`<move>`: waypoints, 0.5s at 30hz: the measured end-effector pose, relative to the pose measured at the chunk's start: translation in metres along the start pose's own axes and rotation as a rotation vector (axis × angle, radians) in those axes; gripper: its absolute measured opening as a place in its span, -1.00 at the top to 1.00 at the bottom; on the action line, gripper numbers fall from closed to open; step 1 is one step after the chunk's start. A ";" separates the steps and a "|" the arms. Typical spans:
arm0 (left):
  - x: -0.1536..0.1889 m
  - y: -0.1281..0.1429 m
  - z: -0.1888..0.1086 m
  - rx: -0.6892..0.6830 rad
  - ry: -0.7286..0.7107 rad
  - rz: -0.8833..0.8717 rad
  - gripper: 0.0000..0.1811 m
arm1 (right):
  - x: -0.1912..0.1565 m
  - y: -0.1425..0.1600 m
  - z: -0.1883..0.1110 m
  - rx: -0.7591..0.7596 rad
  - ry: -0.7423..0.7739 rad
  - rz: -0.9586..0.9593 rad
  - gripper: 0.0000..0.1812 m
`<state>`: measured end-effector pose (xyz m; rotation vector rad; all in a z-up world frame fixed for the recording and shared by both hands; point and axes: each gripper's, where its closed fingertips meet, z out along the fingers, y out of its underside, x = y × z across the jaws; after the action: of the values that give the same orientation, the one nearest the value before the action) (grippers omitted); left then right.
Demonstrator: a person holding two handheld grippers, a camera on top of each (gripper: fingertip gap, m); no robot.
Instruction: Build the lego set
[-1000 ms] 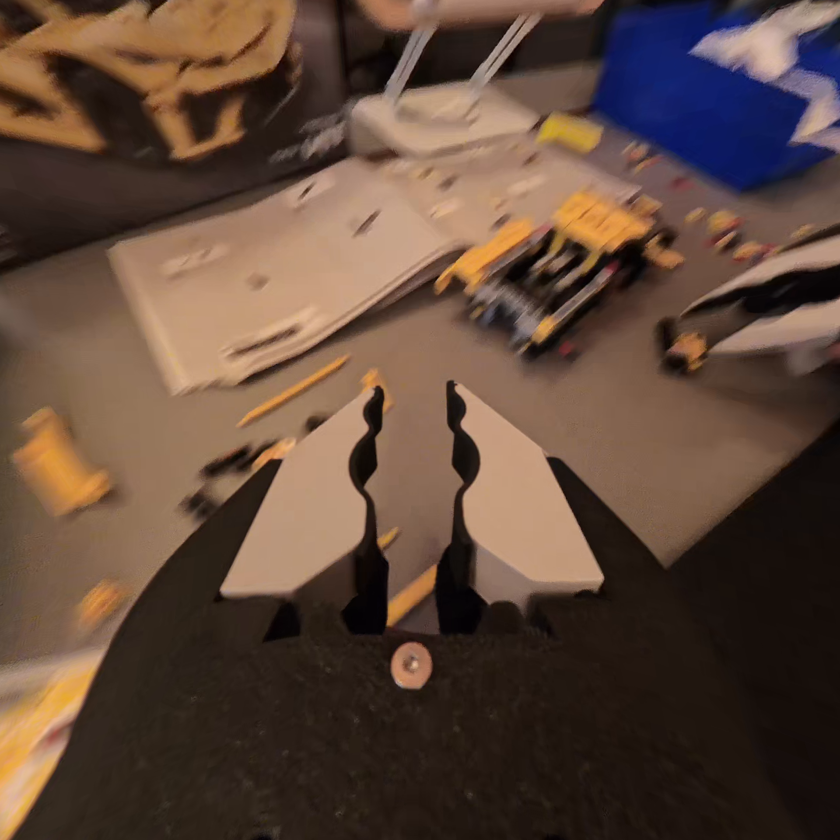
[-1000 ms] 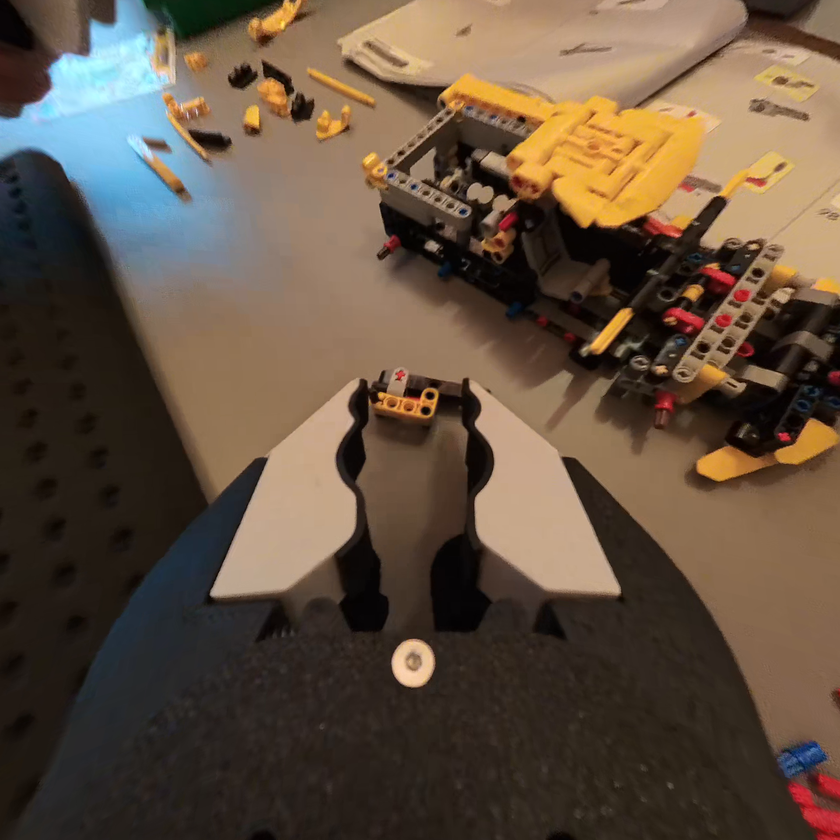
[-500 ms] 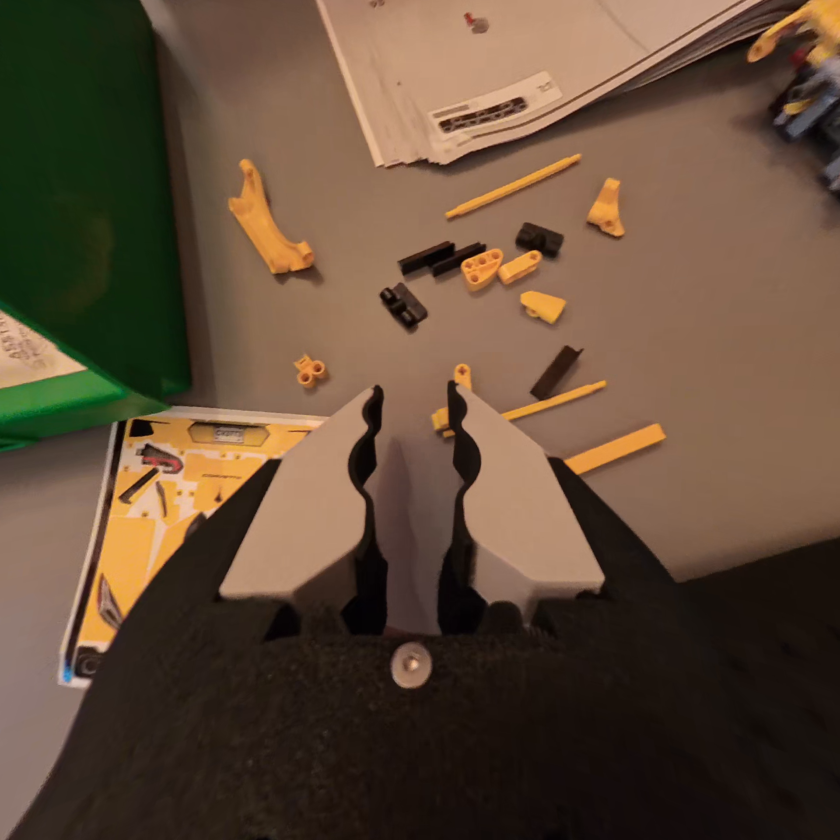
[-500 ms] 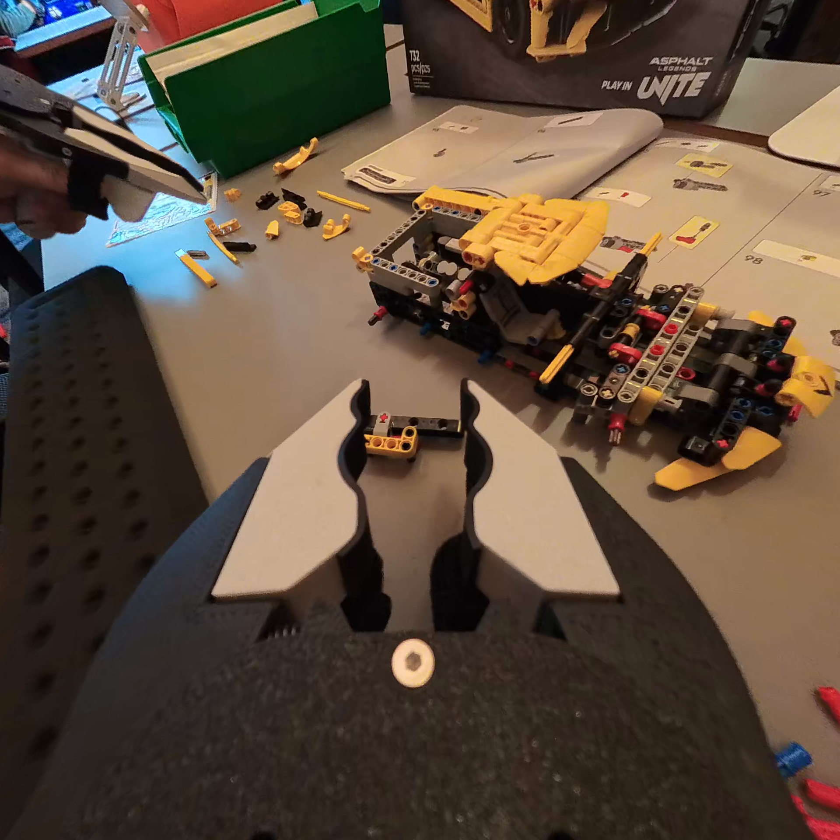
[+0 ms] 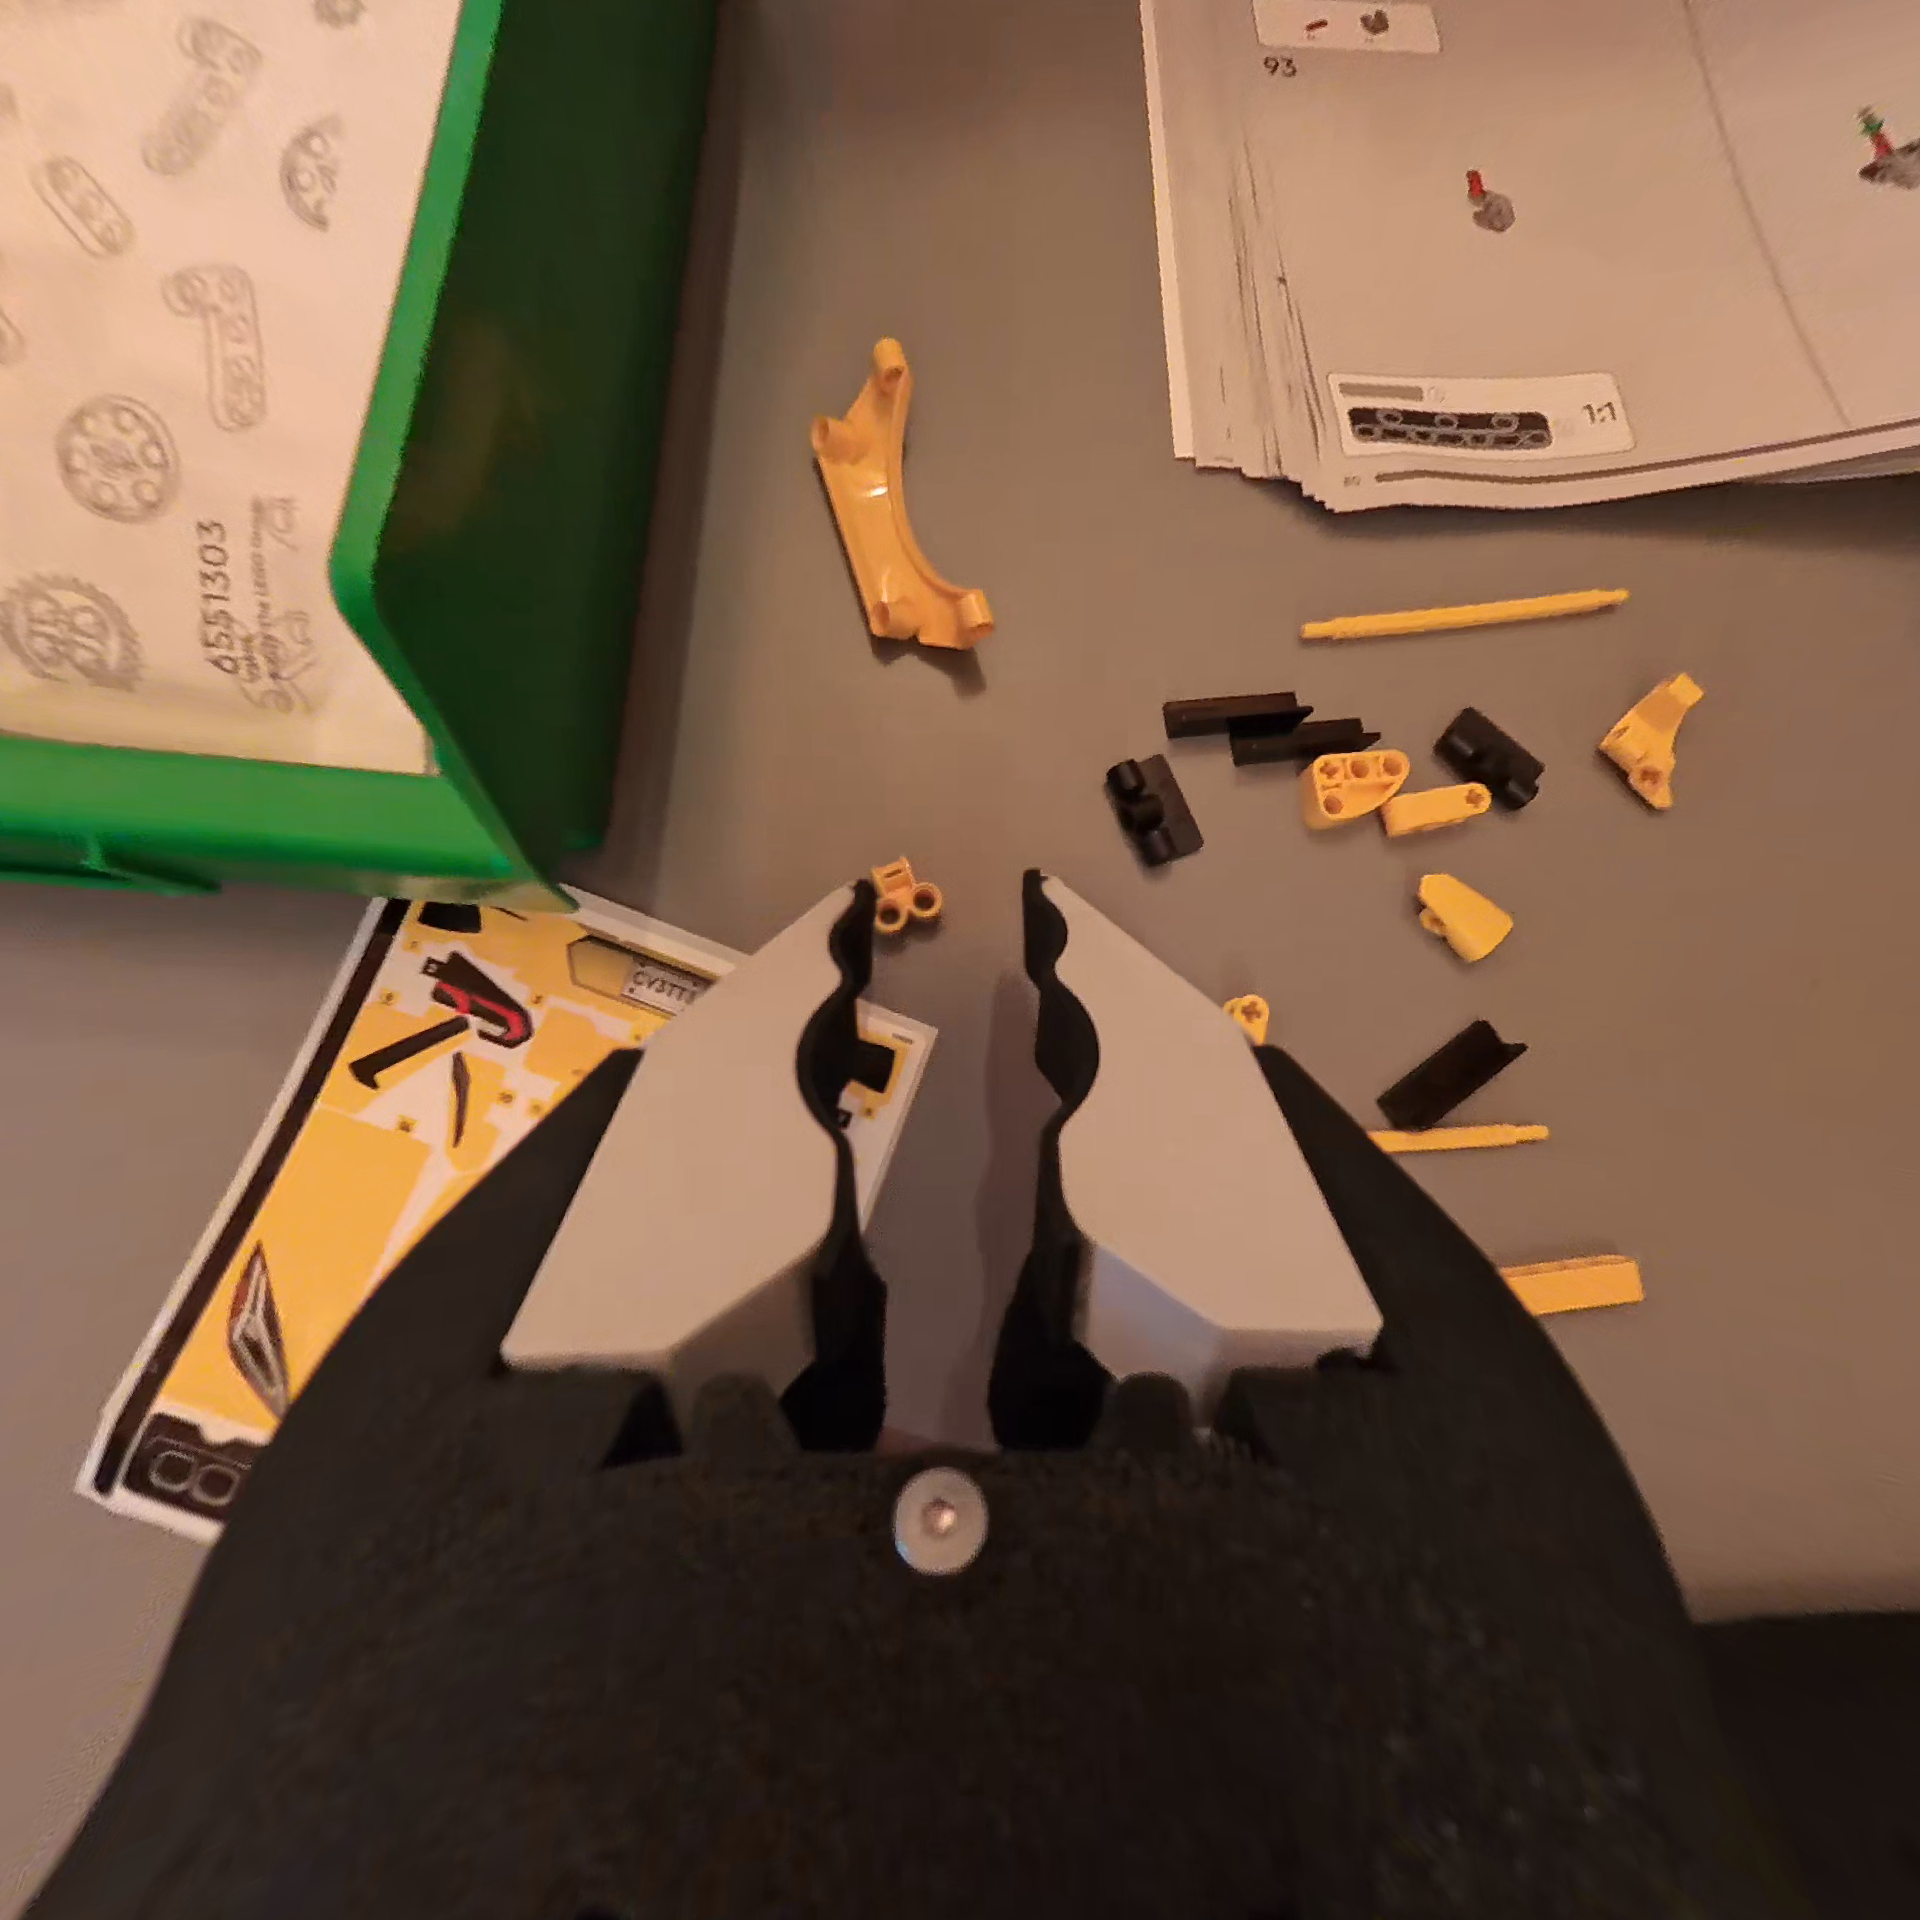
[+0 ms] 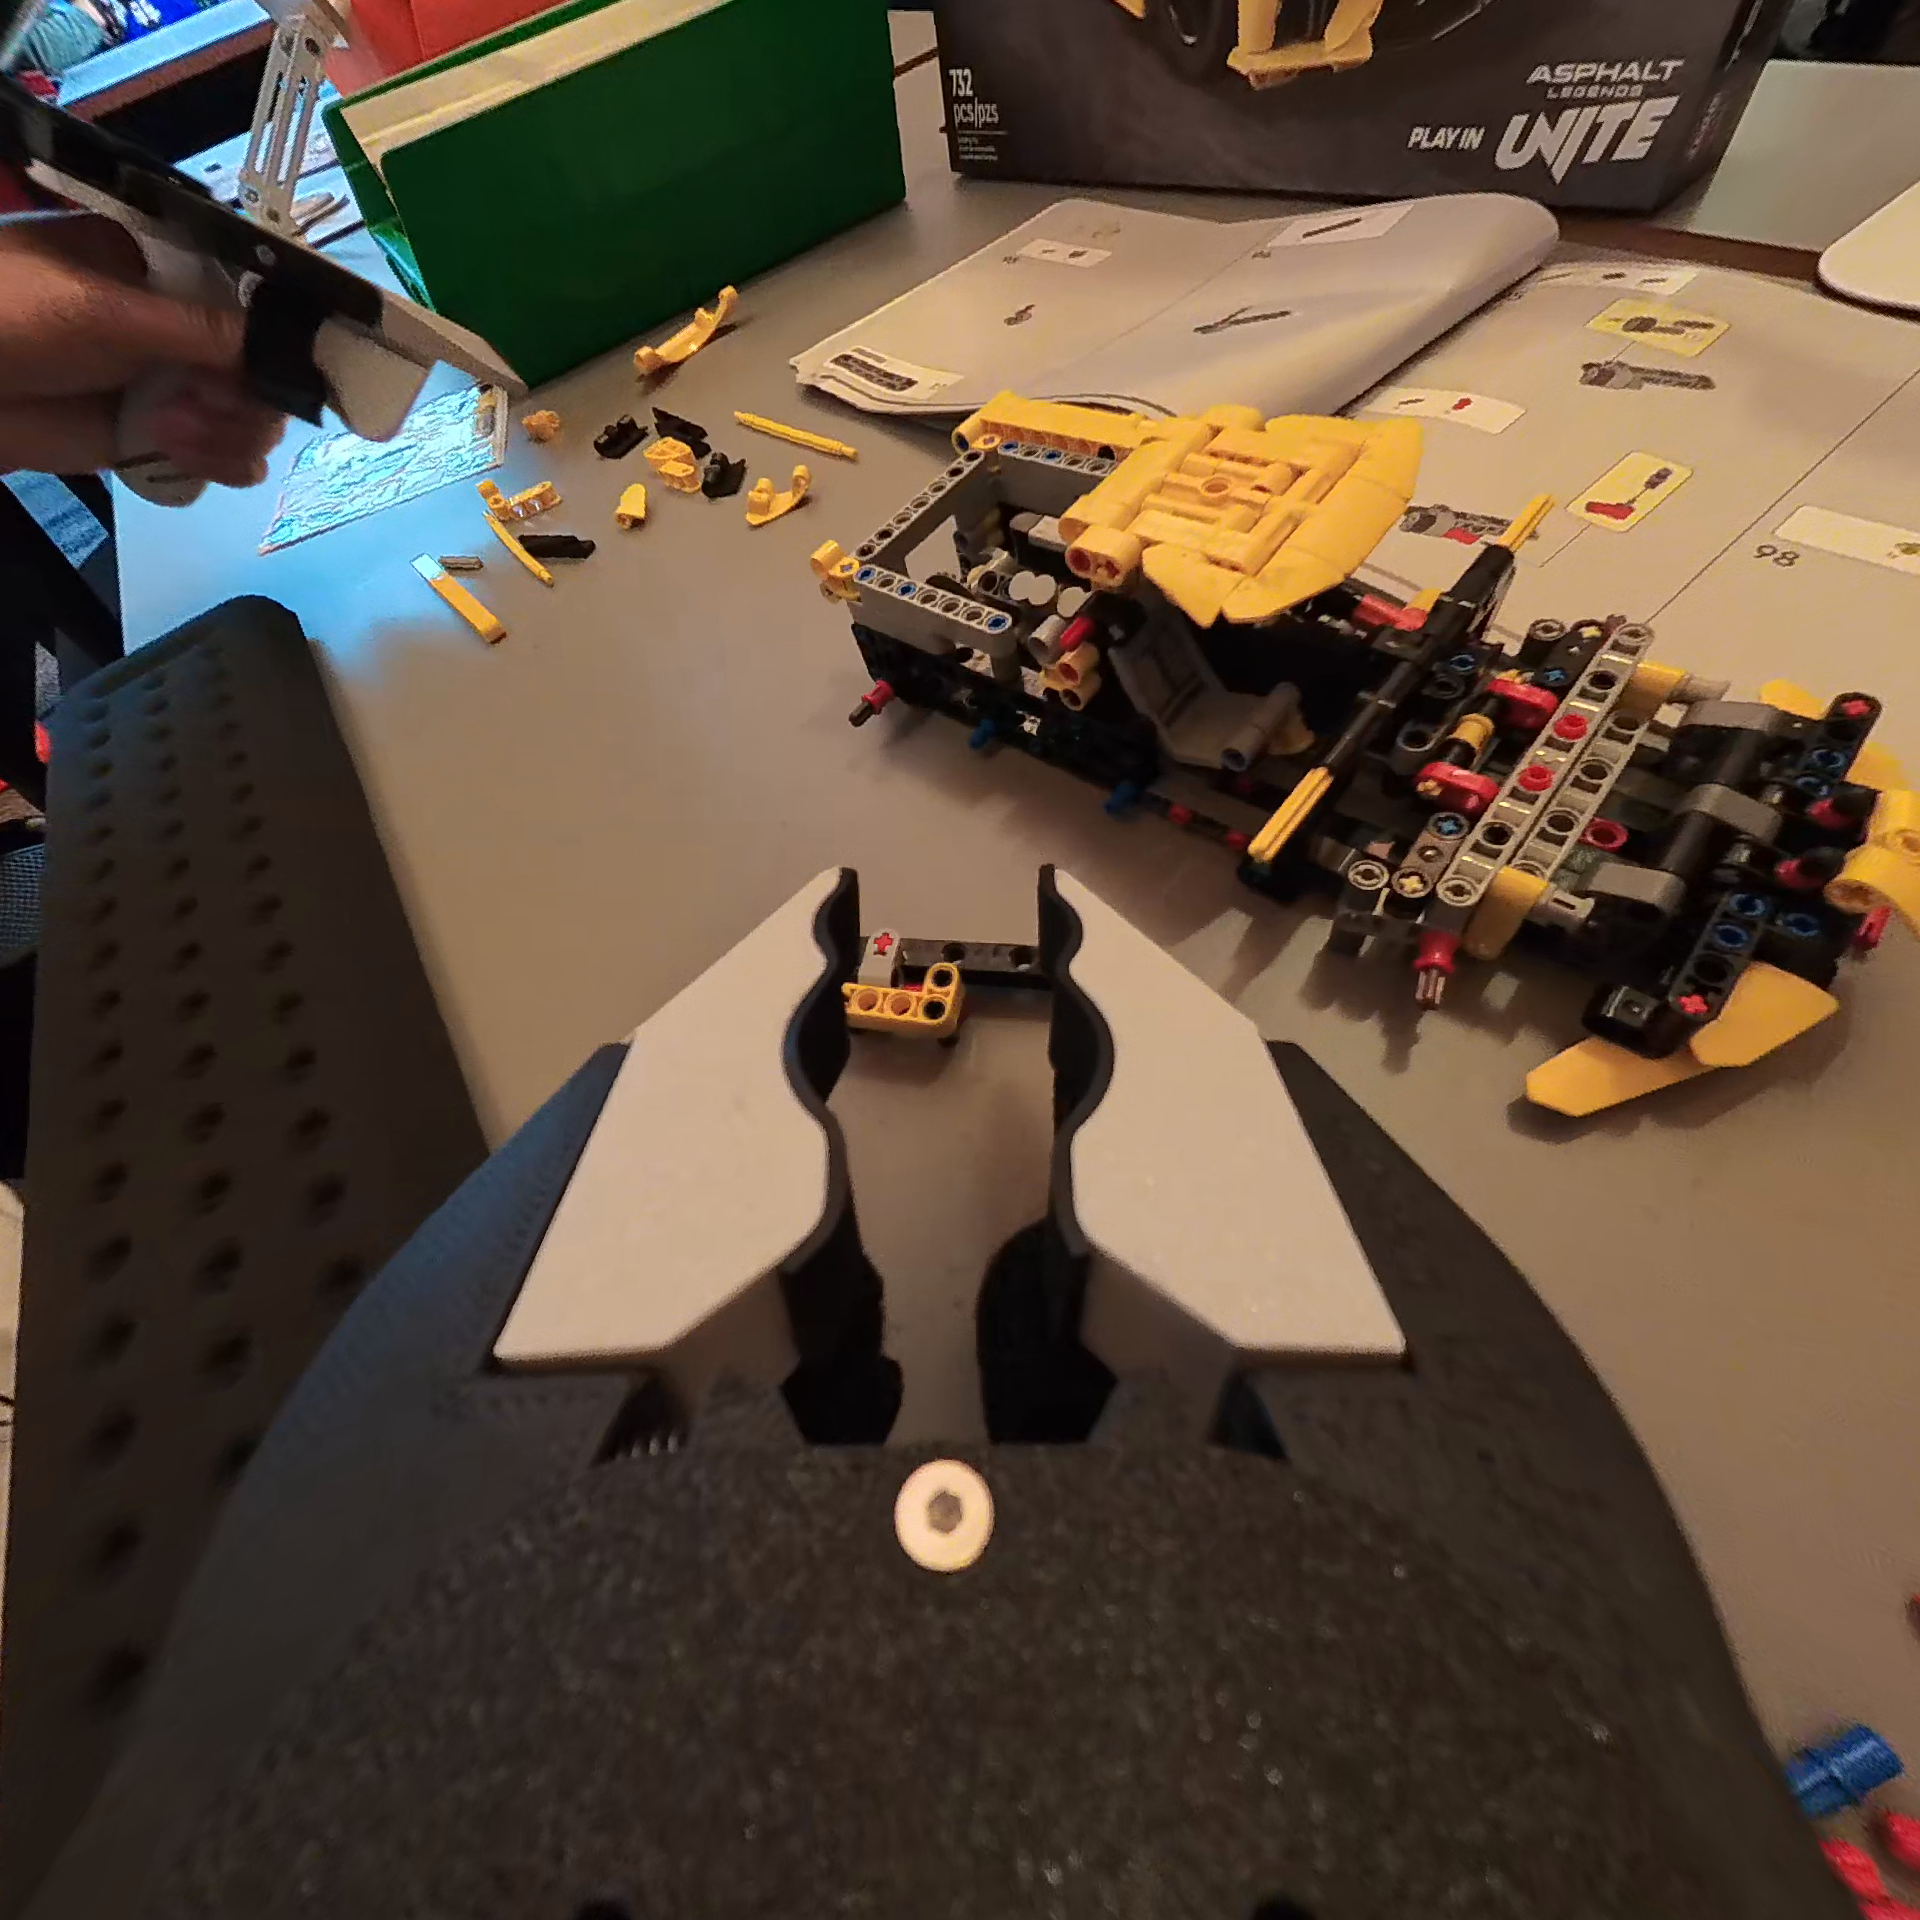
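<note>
My left gripper [image 5: 945, 891] is open and empty, low over the grey table [image 5: 935, 260]. A small yellow connector [image 5: 907, 896] lies just inside its left fingertip. Loose yellow and black parts [image 5: 1351, 774] lie to the right, and a curved yellow panel [image 5: 899, 509] lies ahead. My right gripper [image 6: 945, 894] is shut on a small assembly [image 6: 920, 982], a black beam with a yellow L-piece, held above the table. The partly built yellow and black car [image 6: 1299, 675] lies ahead and to its right. The left gripper also shows in the right wrist view [image 6: 343, 332], held by a hand.
A green bin [image 5: 488, 436] stands at the left and a sticker sheet [image 5: 395, 1164] lies under my left finger. The open instruction booklet [image 5: 1538, 260] lies at the back right. The set's box [image 6: 1351, 94] stands behind. A black perforated surface [image 6: 208, 935] is at the left.
My left gripper swung away from the car, down and left over the loose parts, and now sits at the small yellow connector. My right gripper tilted up, still holding the small assembly.
</note>
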<state>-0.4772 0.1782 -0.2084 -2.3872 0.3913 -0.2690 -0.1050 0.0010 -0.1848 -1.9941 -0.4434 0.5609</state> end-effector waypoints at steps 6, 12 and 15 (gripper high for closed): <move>0.024 0.007 -0.012 0.010 0.054 0.030 0.68 | 0.000 -0.001 0.000 0.008 -0.019 0.025 0.64; 0.063 0.011 -0.021 0.015 0.115 0.086 0.68 | -0.001 0.000 0.000 0.000 -0.024 0.023 0.65; 0.073 0.010 -0.021 0.018 0.102 0.118 0.68 | -0.001 0.000 0.000 0.003 -0.024 0.027 0.65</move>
<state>-0.4172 0.1327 -0.1928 -2.3283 0.5728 -0.3392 -0.1057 0.0005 -0.1847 -1.9951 -0.4309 0.6024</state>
